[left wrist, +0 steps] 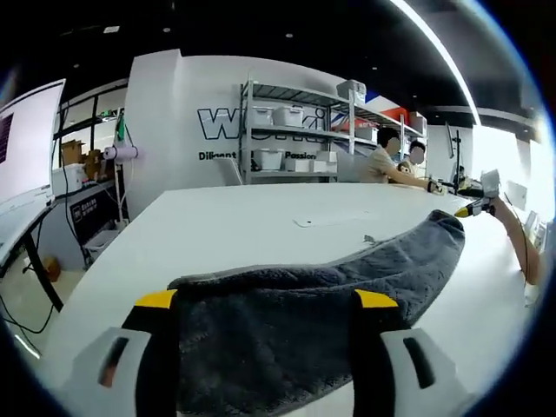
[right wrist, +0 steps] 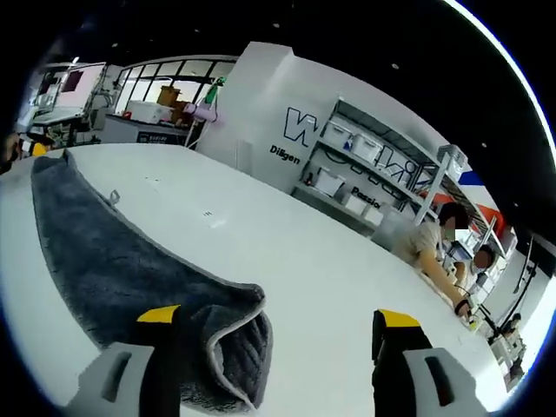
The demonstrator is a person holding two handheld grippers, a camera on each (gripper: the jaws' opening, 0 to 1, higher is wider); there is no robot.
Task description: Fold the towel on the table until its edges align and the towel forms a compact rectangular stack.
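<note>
Left gripper view: gray towel lies folded lengthwise between wide left claw.

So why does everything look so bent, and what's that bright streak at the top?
Left gripper view: the fisheye lens bows the table and towel; the streak is a ceiling light strip, and a window glares white at right. Right gripper view: same bending, tilted, with the shelves leaning; the towel stays sharp.
</note>
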